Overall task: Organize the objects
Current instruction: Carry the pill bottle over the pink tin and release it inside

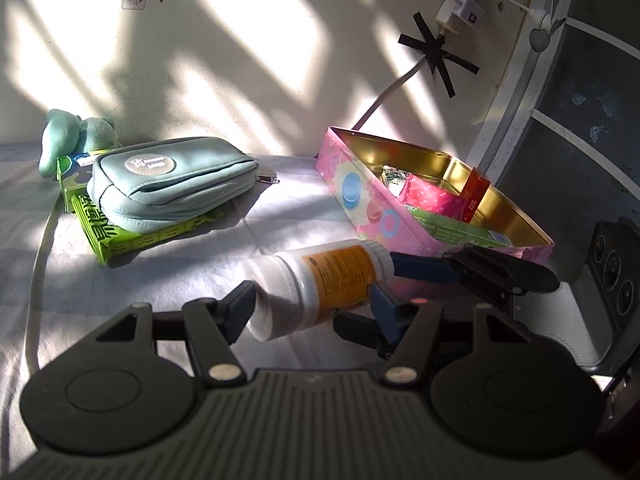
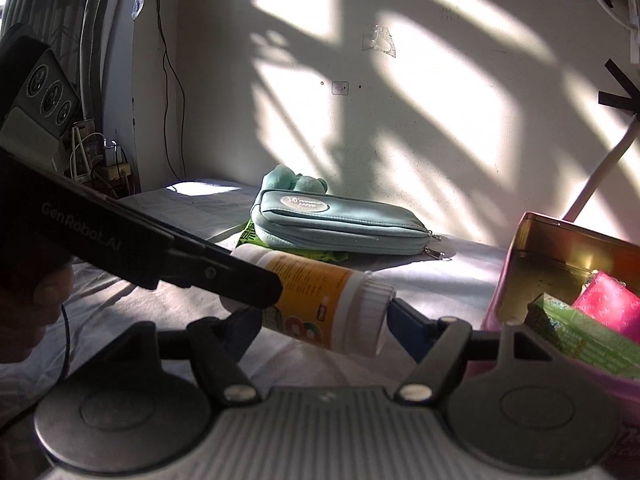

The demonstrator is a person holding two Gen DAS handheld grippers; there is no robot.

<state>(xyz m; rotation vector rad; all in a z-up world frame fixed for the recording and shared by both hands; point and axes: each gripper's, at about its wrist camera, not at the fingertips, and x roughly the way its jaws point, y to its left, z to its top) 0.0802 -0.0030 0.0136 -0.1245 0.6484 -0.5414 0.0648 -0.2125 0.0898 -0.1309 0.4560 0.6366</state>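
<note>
A white bottle with an orange label (image 1: 320,284) lies tilted above the white cloth, held between both grippers. My left gripper (image 1: 312,308) has its blue fingers on either side of the bottle's body. My right gripper (image 2: 320,320) spans the bottle (image 2: 320,300) lengthwise, one blue finger at the cap end and one at the base. The right gripper's fingers (image 1: 424,270) show in the left wrist view at the cap. The pink tin box (image 1: 360,200) with a gold inside stands just right of the bottle and holds several packets.
A light blue zip pouch (image 1: 168,180) lies on green packets (image 1: 132,236) at the left, with a teal plush toy (image 1: 68,136) behind it. The wall with a taped cable (image 1: 432,46) is at the back. The tin (image 2: 512,264) is at the right in the right wrist view.
</note>
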